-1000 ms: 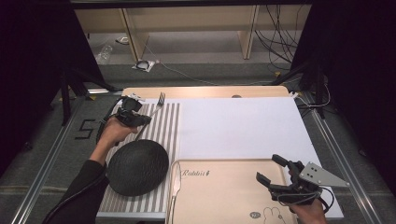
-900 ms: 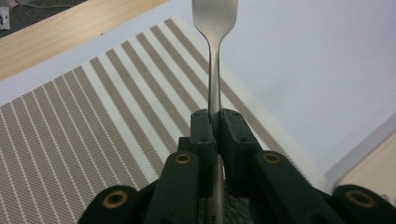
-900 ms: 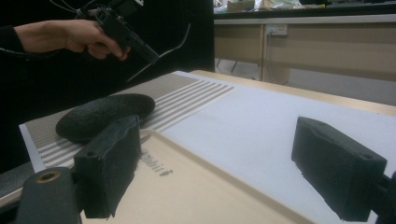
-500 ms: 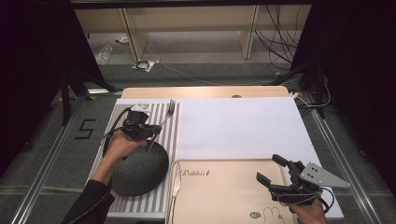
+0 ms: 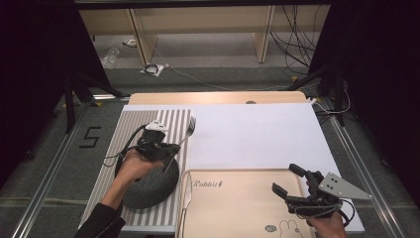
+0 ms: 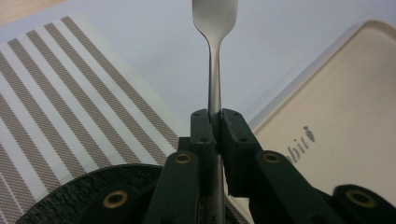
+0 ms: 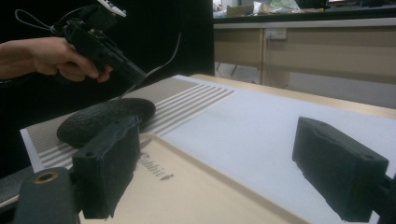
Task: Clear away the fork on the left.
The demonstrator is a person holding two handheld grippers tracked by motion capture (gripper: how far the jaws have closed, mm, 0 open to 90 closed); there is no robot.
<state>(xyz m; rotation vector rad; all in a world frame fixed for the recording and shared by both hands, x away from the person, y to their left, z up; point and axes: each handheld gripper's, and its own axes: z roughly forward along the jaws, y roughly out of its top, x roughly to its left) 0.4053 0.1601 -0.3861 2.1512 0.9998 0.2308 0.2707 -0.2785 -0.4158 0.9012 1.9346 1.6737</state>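
Two hand-held grippers at the table. Left gripper [image 5: 168, 151] is raised above the striped grey-and-white placemat [image 5: 133, 126], jaws clamped on the handle of a silver metal fork [image 5: 190, 125]. In the left gripper view the fork [image 6: 214, 56] stands straight out from between the closed pads, its head pointing away over the white table sheet [image 6: 154, 42]. In the high view the fork's head sits over the right edge of the placemat, next to the white sheet [image 5: 257, 134]; the handle slants down into the jaws. A dark, rough-textured round dish [image 5: 148, 186] lies on the placemat just beneath the left hand [image 5: 131, 166].

Right gripper [image 5: 289, 186] rests over the beige rectangular tray with a printed rabbit [image 5: 237, 208], jaws spread wide, nothing between the pads [image 7: 109, 163]. In the right gripper view the left gripper [image 7: 100, 44] shows held clear above the dark dish [image 7: 105, 119], with the tray [image 7: 196, 196] in the foreground.

A second silver utensil [image 5: 185, 198] lies along the tray's left edge; its type is unclear.
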